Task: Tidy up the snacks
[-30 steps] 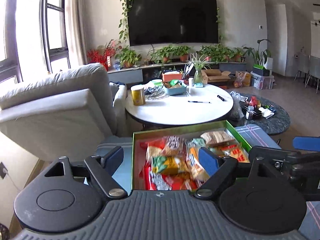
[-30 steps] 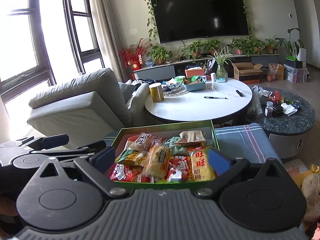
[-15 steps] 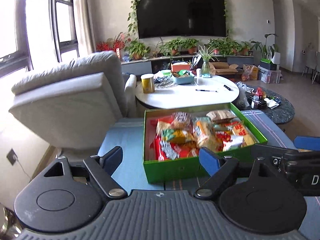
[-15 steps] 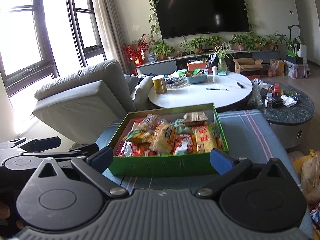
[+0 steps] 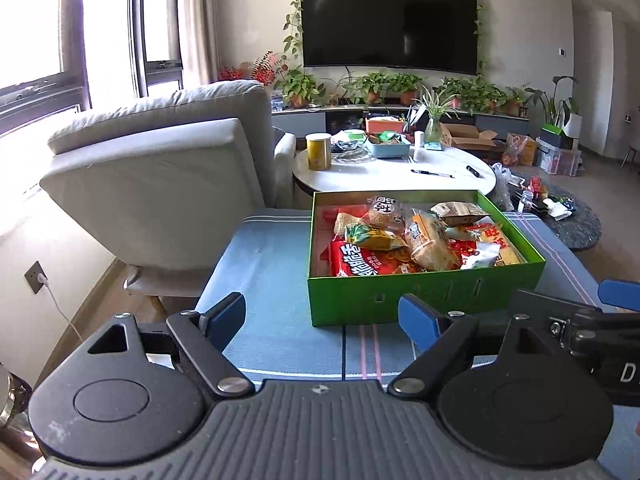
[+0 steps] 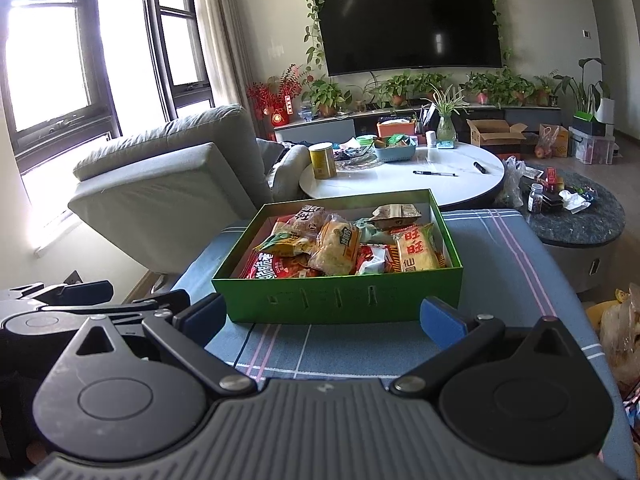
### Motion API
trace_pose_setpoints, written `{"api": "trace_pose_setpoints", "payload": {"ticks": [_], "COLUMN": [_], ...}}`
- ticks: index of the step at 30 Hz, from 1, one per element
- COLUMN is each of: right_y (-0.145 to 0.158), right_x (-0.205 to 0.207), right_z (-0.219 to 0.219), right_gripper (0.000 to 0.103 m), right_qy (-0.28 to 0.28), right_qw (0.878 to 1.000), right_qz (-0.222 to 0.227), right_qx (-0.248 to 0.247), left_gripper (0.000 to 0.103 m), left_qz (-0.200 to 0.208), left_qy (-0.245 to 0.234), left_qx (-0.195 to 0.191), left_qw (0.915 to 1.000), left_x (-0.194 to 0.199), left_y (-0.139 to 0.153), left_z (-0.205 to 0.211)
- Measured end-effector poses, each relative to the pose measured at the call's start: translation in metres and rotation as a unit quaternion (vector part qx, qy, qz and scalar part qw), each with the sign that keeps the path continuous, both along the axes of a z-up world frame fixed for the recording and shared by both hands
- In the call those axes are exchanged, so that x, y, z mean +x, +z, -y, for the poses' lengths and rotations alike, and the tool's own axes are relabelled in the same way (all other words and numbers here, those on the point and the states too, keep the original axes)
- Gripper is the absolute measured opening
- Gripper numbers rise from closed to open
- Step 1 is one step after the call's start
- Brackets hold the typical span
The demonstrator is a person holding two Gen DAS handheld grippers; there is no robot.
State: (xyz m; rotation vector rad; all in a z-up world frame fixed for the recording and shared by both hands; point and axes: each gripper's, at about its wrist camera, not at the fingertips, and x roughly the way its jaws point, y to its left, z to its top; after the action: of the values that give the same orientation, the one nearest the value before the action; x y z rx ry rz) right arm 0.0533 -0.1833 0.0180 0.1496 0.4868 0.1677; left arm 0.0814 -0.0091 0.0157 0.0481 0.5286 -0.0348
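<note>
A green box (image 5: 424, 296) (image 6: 340, 294) stands on a blue plaid cloth (image 5: 272, 264) (image 6: 504, 264). It holds several snack packets, among them a red one (image 5: 360, 262) and a yellow one (image 6: 414, 252). My left gripper (image 5: 322, 318) is open and empty, a little short of the box's near left corner. My right gripper (image 6: 322, 318) is open and empty, just in front of the box's near wall. Each gripper also shows at the edge of the other's view.
A grey armchair (image 5: 160, 184) stands left of the cloth. Behind the box is a round white table (image 5: 400, 172) with a yellow can (image 5: 319, 152), a blue basket and pens. A dark stone side table (image 6: 576, 220) is at the right. A plastic bag (image 6: 618, 332) lies at the right edge.
Both grippers have drawn back and risen from above the box. The whole box and its front wall now show ahead of the open fingers.
</note>
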Motion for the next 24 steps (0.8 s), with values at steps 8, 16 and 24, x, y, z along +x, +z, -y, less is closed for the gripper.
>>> {"api": "trace_pose_setpoints", "payload": {"ticks": [8, 16, 24], "right_y": [0.0005, 0.0023, 0.0021], "right_x": [-0.0039, -0.0063, -0.0061], "right_z": [0.0005, 0.0009, 0.0009], "right_gripper": [0.081, 0.081, 0.081], "right_qy": [-0.004, -0.006, -0.004], "right_qw": [1.000, 1.000, 1.000], "right_qz": [0.004, 0.008, 0.007], "right_qx": [-0.003, -0.002, -0.002], "left_gripper": [0.082, 0.082, 0.082], "left_qz": [0.000, 0.003, 0.000], "left_qy": [-0.001, -0.002, -0.001], "left_qx": [0.001, 0.001, 0.006], "left_qw": [1.0000, 1.0000, 1.0000], "left_x": [-0.0041, -0.0051, -0.0055], "left_y": [-0.0009, -0.0001, -0.0012], "left_z": [0.0007, 0.0012, 0.0022]}}
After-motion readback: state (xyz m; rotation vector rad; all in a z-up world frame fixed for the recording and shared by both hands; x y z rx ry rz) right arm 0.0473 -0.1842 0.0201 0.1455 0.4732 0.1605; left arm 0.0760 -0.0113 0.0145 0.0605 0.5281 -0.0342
